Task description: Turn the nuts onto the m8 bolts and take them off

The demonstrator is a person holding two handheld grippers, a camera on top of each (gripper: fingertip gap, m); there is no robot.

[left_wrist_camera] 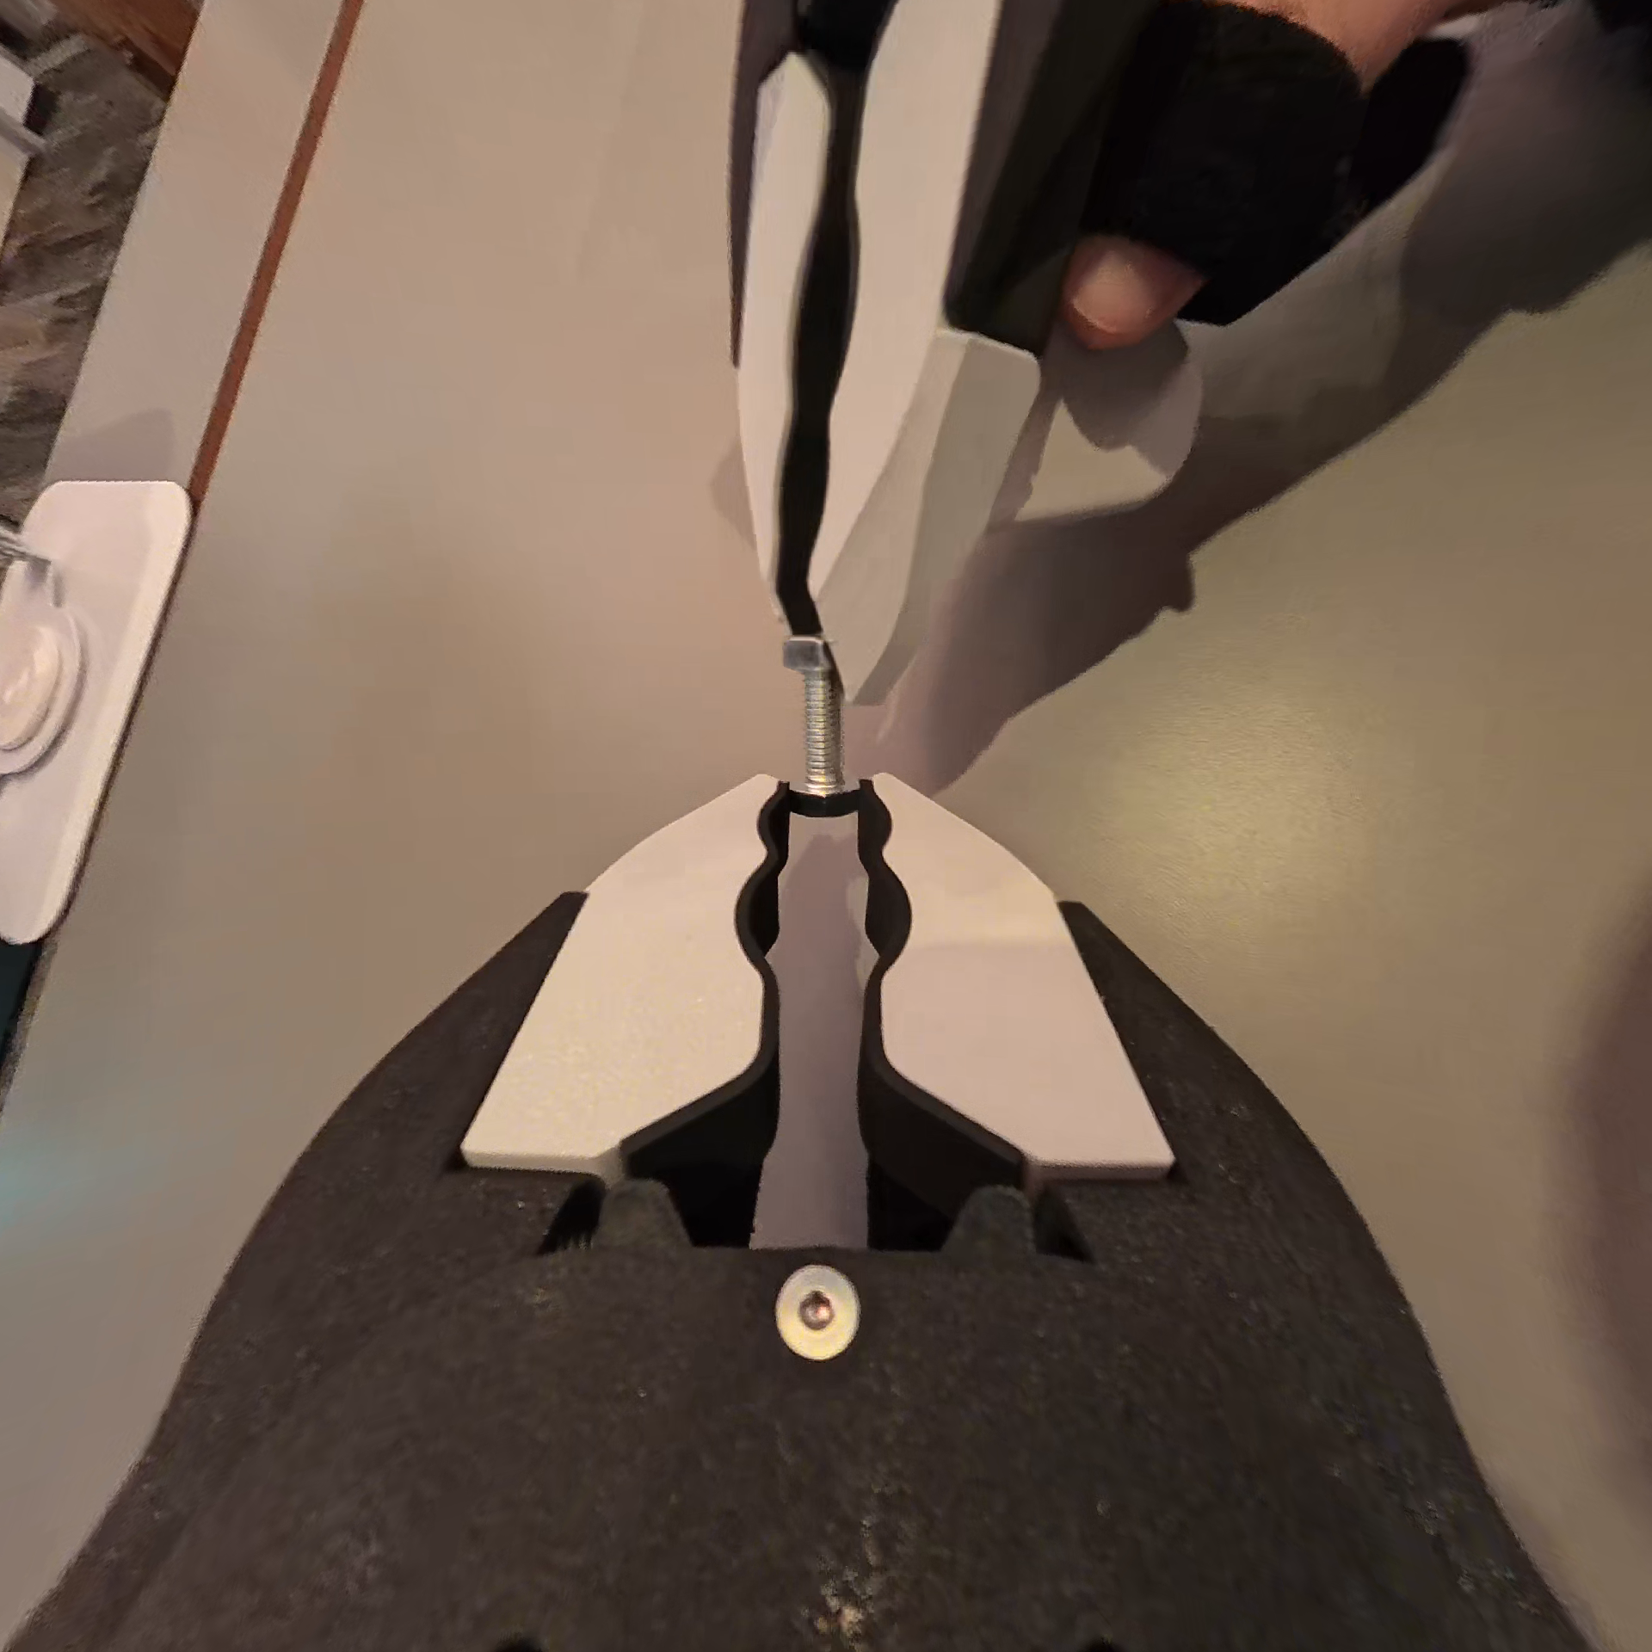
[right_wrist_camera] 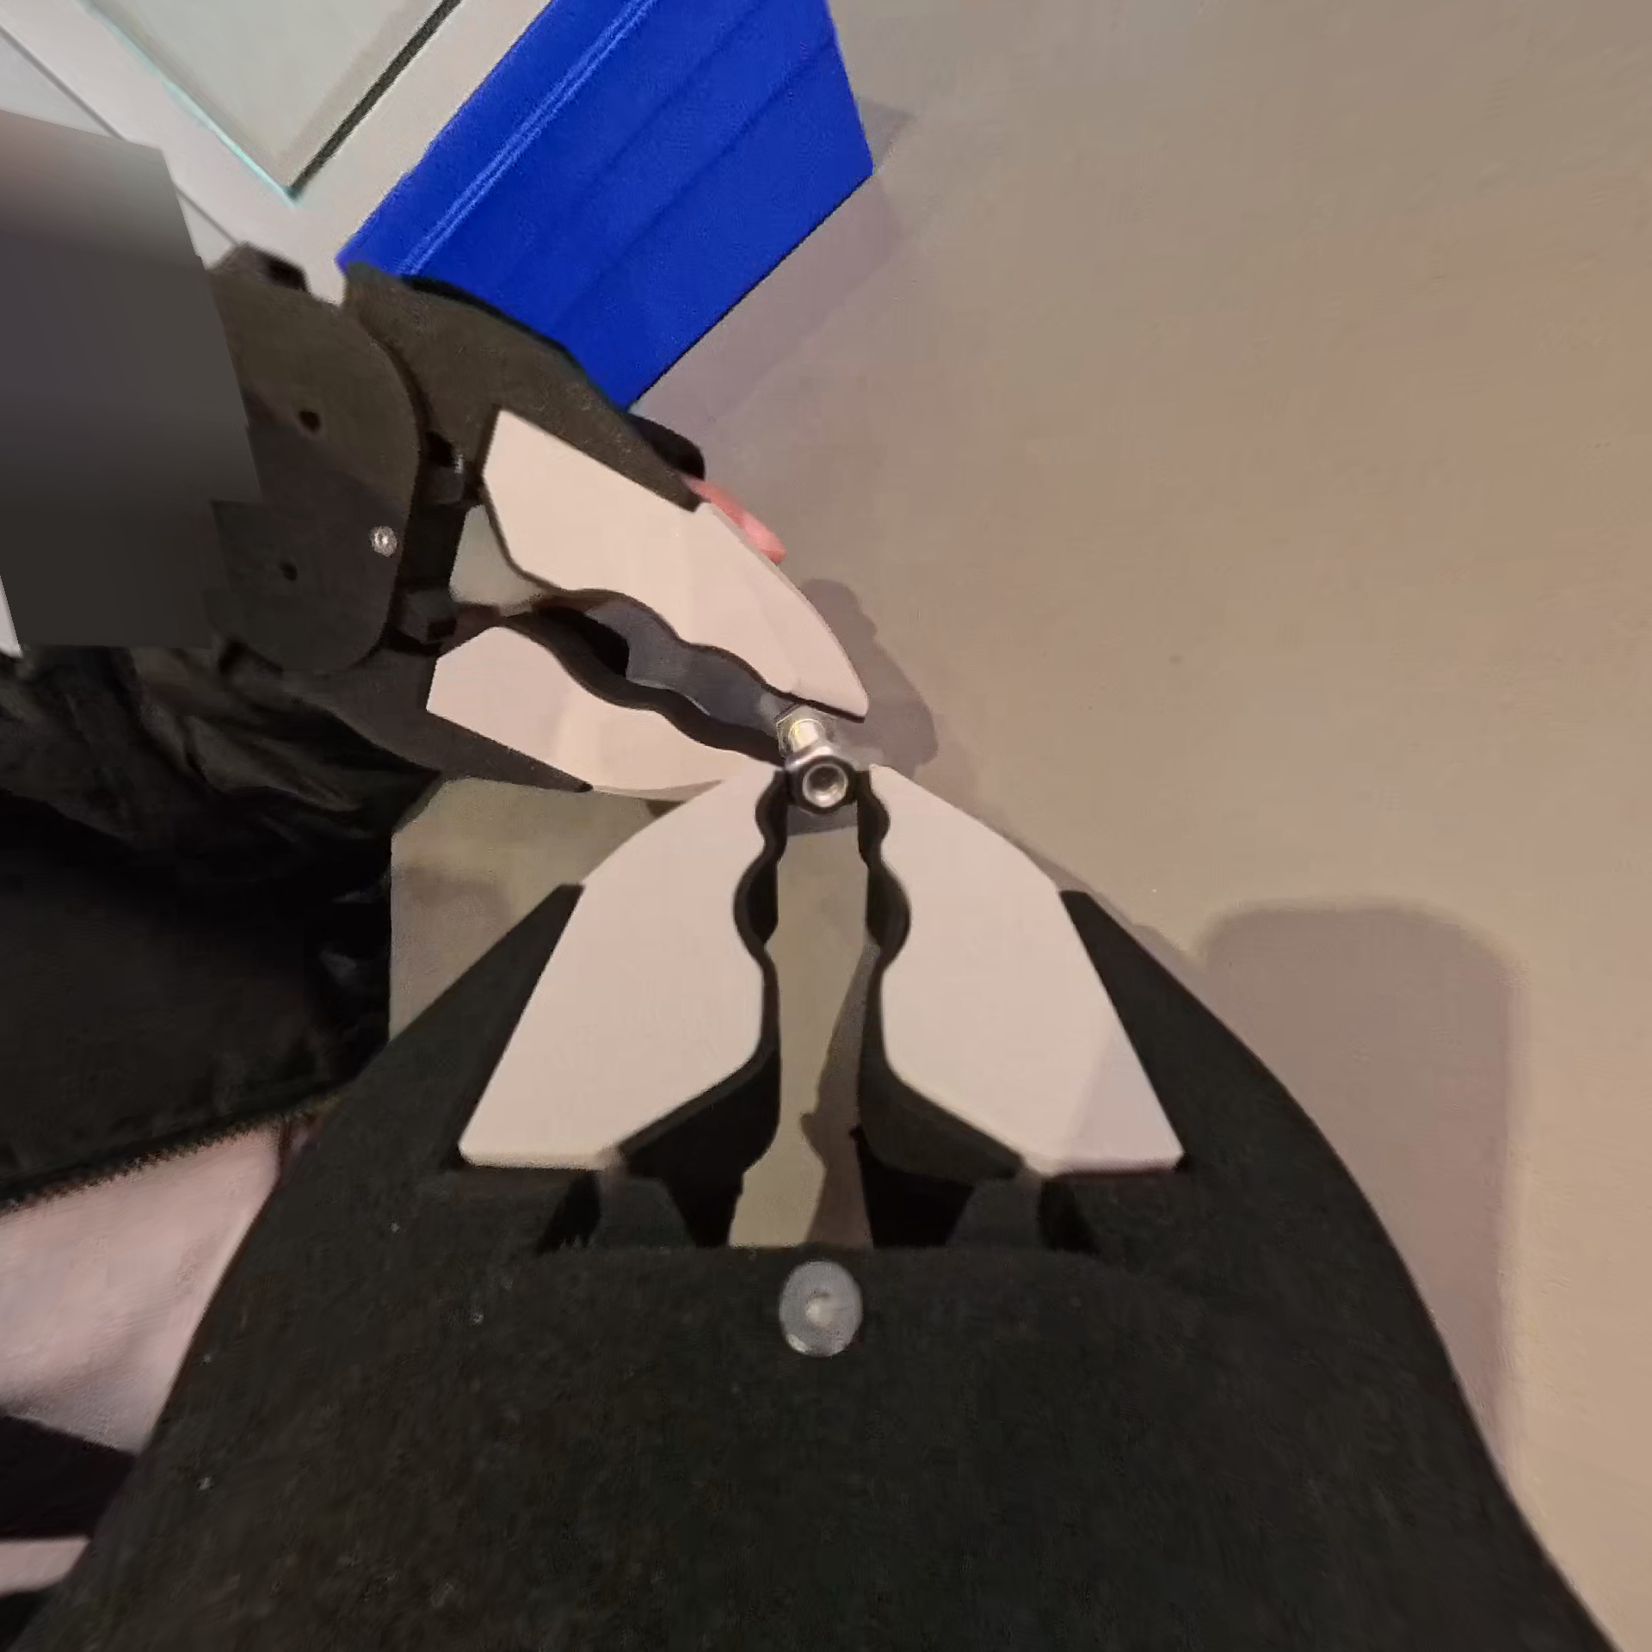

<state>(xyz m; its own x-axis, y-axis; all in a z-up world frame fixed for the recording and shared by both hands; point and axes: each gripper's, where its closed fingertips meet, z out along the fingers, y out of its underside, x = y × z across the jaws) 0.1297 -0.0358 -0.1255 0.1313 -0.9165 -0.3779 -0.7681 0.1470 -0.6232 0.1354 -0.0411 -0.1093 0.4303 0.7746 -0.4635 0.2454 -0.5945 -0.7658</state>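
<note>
Two sets of jaws grip: left gripper (left_wrist_camera: pixel 822 791) clamps the bolt (left_wrist_camera: pixel 819 729) head, right gripper (right_wrist_camera: pixel 821 787) the nut (right_wrist_camera: pixel 821 783); next, twist.

Bolt (left_wrist_camera: pixel 821 724) head sits inside the left gripper (left_wrist_camera: pixel 823 791) tips; we see only its upper rim between the pads. In the right wrist view the shank foreshortens behind the nut (right_wrist_camera: pixel 821 779), threads unreadable. Right gripper (left_wrist_camera: pixel 809 645) body is cut off by the top edge in the left view, the gloved hand (left_wrist_camera: pixel 1162 197) likewise. White tray (left_wrist_camera: pixel 98 679) at the left edge is cropped, its clear contents too blurred to name. Blue box (right_wrist_camera: pixel 626 179) runs off the top.
</note>
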